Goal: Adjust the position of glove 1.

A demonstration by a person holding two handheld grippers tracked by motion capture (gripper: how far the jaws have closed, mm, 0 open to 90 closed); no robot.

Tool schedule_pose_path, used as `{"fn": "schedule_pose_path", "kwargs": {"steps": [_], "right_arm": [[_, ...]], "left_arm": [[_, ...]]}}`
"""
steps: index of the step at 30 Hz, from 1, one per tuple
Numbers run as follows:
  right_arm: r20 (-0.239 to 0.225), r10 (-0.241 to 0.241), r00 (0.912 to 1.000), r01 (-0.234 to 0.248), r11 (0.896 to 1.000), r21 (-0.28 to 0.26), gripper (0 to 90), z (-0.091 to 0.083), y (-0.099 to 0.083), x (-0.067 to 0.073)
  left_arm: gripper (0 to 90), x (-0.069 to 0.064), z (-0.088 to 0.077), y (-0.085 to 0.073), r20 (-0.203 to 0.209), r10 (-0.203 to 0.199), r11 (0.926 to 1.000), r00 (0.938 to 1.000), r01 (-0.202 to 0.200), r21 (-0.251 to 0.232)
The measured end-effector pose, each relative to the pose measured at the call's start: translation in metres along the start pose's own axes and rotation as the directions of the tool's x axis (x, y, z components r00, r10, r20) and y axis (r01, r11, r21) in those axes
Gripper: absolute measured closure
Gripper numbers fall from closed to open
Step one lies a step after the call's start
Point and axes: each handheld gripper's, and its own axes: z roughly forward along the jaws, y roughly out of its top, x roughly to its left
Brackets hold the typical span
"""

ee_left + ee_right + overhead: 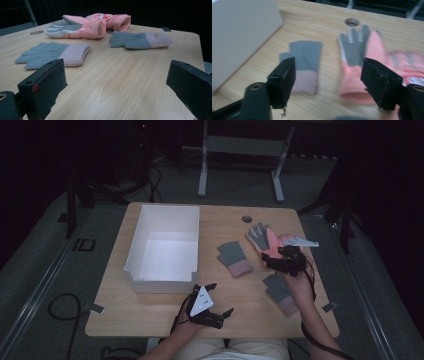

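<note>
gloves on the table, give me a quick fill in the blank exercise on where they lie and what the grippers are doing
1. The white bin on the table's left side holds ____ gloves.
2. The pink ski glove lies palm up, and its palm and fingers are coloured ____.
3. The knitted gloves are grey with ____ cuffs.
4. The right gripper hangs over the pink ski glove with its jaws ____.

Missing words: no; grey; pink; open

Pink padded glove [267,241] with grey palm lies flat, palm up, right of centre, fingers toward upper left
</note>
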Motion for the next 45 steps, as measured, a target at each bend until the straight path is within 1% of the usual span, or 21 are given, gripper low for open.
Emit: {"fn": "schedule_pose_path", "kwargs": {"steps": [2,6,7,8,9,12,17,18,19,21,24,25,28,33,35,37,38,39,43,44,45], "right_arm": [[-0.022,-0.014,0.9997,0.014,1.0,0.002,32.7,0.007,0.001,0.005],[-0.064,-0.045,0.9969,0.046,0.999,0.018,35.0,0.024,0.002,0.016],[-0.064,-0.045,0.9969,0.046,0.999,0.018,35.0,0.024,0.002,0.016],[-0.068,-0.045,0.9967,0.046,0.999,0.024,35.4,0.028,0.002,0.018],[-0.085,-0.044,0.9954,0.047,0.998,0.038,35.5,0.036,0.003,0.023],[-0.092,-0.046,0.9947,0.052,0.997,0.055,36.4,0.048,0.004,0.03],[-0.094,-0.059,0.9939,0.066,0.995,0.075,39.0,0.068,0.005,0.037],[-0.086,-0.061,0.9944,0.068,0.994,0.082,39.5,0.074,0.004,0.039],[-0.086,-0.061,0.9944,0.068,0.994,0.082,39.5,0.074,0.004,0.039],[-0.081,-0.063,0.9947,0.071,0.993,0.097,40.3,0.086,0.003,0.042],[-0.074,-0.072,0.9946,0.08,0.991,0.11,40.4,0.098,0.003,0.043],[-0.074,-0.072,0.9946,0.08,0.991,0.11,40.4,0.098,0.003,0.043],[-0.067,-0.069,0.9953,0.078,0.988,0.135,41.4,0.116,0.003,0.044],[-0.061,-0.077,0.9952,0.087,0.98,0.178,41.7,0.136,0.003,0.043],[-0.051,-0.086,0.995,0.094,0.978,0.188,44.2,0.142,0.003,0.043],[-0.051,-0.088,0.9948,0.096,0.977,0.193,44.3,0.144,0.003,0.043],[-0.048,-0.093,0.9945,0.1,0.975,0.199,44.5,0.147,0.002,0.043],[-0.047,-0.091,0.9947,0.099,0.971,0.219,44.7,0.154,0.001,0.042],[-0.045,-0.084,0.9955,0.092,0.967,0.239,45.2,0.161,0.0,0.041],[-0.042,-0.085,0.9955,0.093,0.965,0.247,45.2,0.162,0.0,0.041],[-0.035,-0.094,0.9949,0.1,0.958,0.269,45.3,0.167,-0.001,0.042]], "left_arm": [[2.2,0.0,0.0,0.0,0.0,-0.001,1.0,1.0,0.001,0.002],[2.2,0.0,0.0,0.0,0.0,0.0,1.0,1.0,0.0,0.001],[2.2,0.0,0.0,0.0,0.0,0.0,1.0,1.0,0.0,0.001],[2.2,0.0,0.0,0.0,0.0,0.0,1.0,1.0,0.0,0.001],[2.2,0.0,0.0,0.0,0.0,0.0,1.0,1.0,0.0,0.002],[2.2,0.0,0.0,0.0,-0.001,0.005,1.0,1.0,-0.005,0.003],[2.2,-0.001,0.0,0.0,0.0,0.002,1.0,1.0,-0.002,-0.001],[2.2,0.0,0.0,0.0,0.0,0.005,1.0,1.0,-0.005,0.002],[2.2,0.0,0.0,0.0,0.0,0.005,1.0,1.0,-0.005,0.002],[2.2,0.0,0.0,0.0,-0.002,0.003,1.0,1.0,-0.003,0.004],[2.2,0.0,0.0,0.0,0.001,0.01,0.9999,0.9999,-0.01,0.002],[2.2,0.0,0.0,0.0,0.001,0.01,0.9999,0.9999,-0.01,0.002],[2.2,-0.001,0.0,0.0,0.001,0.009,1.0,1.0,-0.009,0.002],[2.2,0.0,0.0,0.0,0.002,0.004,1.0,1.0,-0.004,0.004],[2.2,0.0,0.0,0.0,0.003,0.001,1.0,1.0,-0.001,0.004],[2.2,0.0,0.0,0.0,0.003,0.002,1.0,1.0,-0.002,0.006],[2.2,-0.001,0.0,0.0,0.003,0.007,1.0,1.0,-0.007,0.005],[2.2,-0.001,0.0,0.0,0.003,0.01,0.9999,0.9999,-0.01,0.004],[2.2,-0.001,0.001,0.0,0.004,0.011,0.9999,0.9999,-0.011,0.006],[2.2,-0.001,0.001,0.0,0.004,0.011,0.9999,0.9999,-0.011,0.006],[2.2,-0.001,0.001,0.0,0.004,0.011,0.9999,0.9999,-0.011,0.004]]}}
